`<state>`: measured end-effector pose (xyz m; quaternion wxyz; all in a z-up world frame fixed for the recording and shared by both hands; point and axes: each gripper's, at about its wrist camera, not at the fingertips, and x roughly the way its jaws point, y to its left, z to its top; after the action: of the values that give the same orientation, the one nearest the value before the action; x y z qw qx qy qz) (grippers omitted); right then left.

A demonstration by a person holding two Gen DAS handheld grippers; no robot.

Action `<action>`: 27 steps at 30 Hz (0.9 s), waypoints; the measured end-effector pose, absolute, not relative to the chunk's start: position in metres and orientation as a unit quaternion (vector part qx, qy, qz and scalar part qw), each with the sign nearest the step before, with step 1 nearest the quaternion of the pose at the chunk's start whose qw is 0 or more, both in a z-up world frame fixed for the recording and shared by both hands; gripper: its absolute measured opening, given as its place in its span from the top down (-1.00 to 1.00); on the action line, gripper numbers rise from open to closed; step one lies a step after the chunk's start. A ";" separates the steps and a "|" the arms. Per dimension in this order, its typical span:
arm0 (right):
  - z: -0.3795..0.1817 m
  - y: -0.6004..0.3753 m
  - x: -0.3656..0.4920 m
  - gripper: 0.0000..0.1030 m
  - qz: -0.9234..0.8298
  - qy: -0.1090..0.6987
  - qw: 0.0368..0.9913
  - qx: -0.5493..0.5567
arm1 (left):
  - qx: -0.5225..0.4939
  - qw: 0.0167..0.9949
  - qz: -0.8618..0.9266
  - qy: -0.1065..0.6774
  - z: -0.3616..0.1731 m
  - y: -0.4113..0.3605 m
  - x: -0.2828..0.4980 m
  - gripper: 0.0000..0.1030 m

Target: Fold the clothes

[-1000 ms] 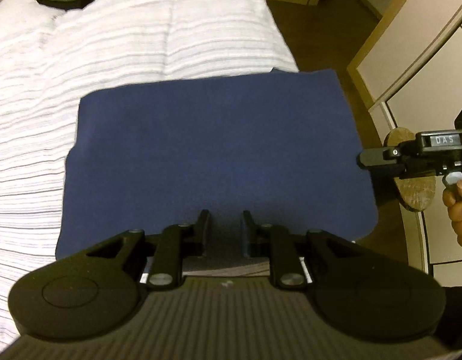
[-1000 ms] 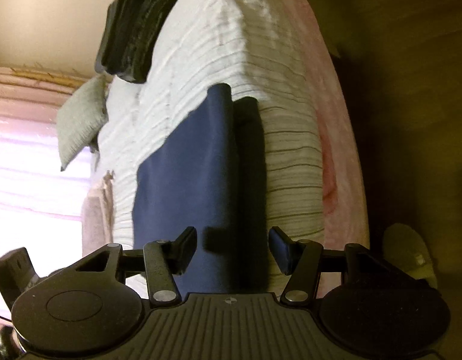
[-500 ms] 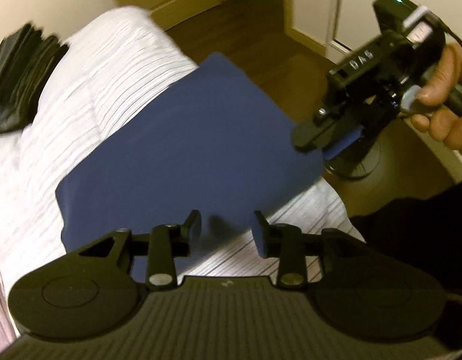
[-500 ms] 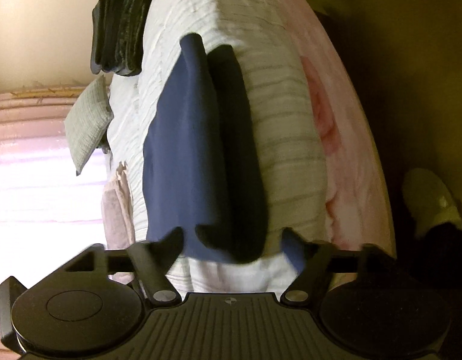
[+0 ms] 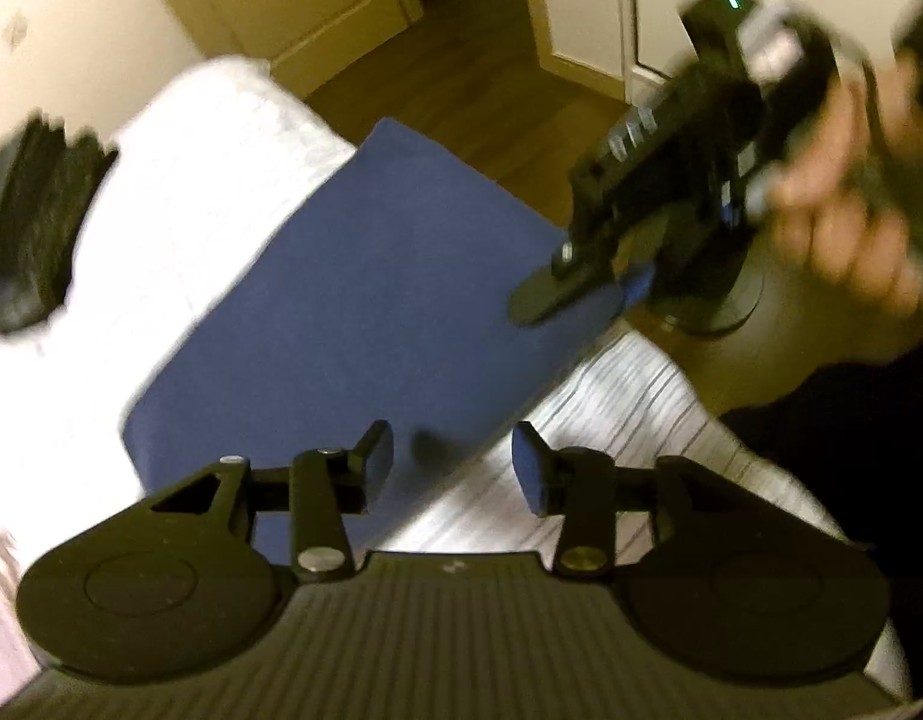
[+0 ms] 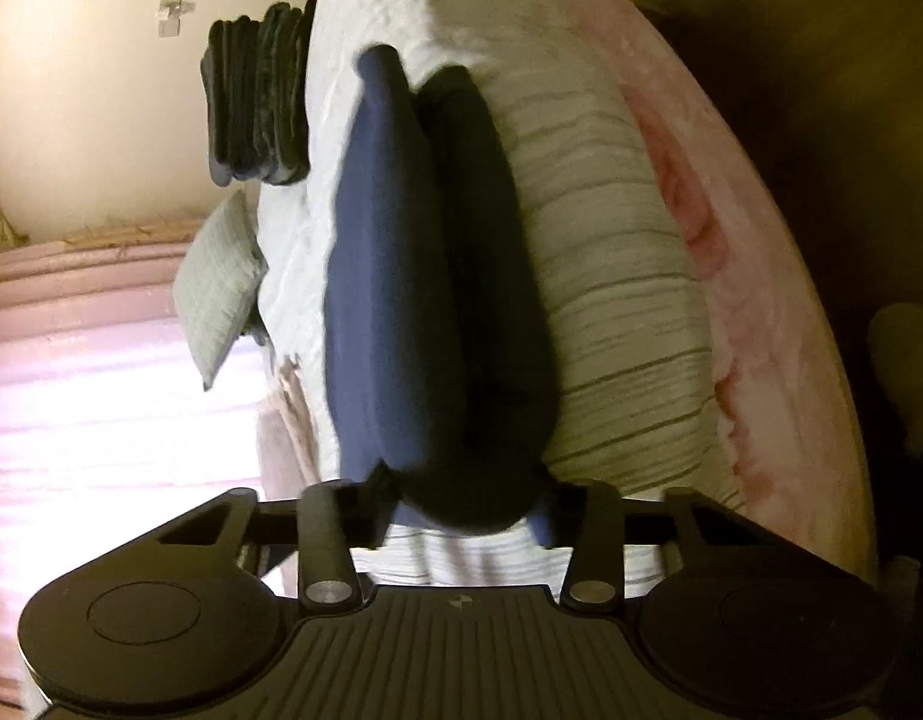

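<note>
In the left wrist view, the left claw (image 5: 452, 459) is seen with its fingers spread apart and nothing between them, held just above the near edge of the folded navy cloth (image 5: 365, 306), which lies flat on the striped white bedcover (image 5: 611, 414). The cloth's long axis is seen to run from about 7 o'clock to 1 o'clock, its far corner reaching past the bed's edge over the wooden floor (image 5: 491, 96). At 2 o'clock the right claw (image 5: 557, 294) is shown from outside, one flat finger laid on the cloth's corner and a bit of blue visible under it, with a blurred hand (image 5: 845, 204) on its handle; whether the corner is pinched cannot be told there. In the right wrist view the right claw (image 6: 461, 510) is seen with its fingers set wide on either side of the cloth's (image 6: 389, 276) near end, and the cloth runs straight away toward 12 o'clock beside its dark shadow. Only this view shows a grey pillow (image 6: 218, 288) at 9 o'clock. A stack of dark folded clothes (image 6: 257, 96) is seen farther off at 11 o'clock, motion-blurred in the left view.
</note>
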<state>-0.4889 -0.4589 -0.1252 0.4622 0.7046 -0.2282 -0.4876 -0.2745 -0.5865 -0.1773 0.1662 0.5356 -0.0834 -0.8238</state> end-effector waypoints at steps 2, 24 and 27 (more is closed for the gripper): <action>-0.105 -0.467 -0.493 0.38 -0.489 -0.209 0.473 0.703 | 0.532 0.164 -0.821 -0.129 -0.178 -0.579 -0.275 0.15; -0.056 -0.526 -0.528 -0.38 -0.479 -0.213 0.443 0.728 | 0.524 0.178 -0.786 -0.277 -0.196 -0.607 -0.312 0.52; -0.073 -0.530 -0.541 -0.38 -0.476 -0.253 0.410 0.735 | 0.521 0.183 -0.791 -0.264 -0.190 -0.614 -0.308 0.52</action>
<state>-0.5406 -0.5298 -0.0735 0.4100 0.7354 -0.2530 -0.4765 -0.3083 -0.6138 -0.1900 0.1834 0.5206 -0.2636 -0.7911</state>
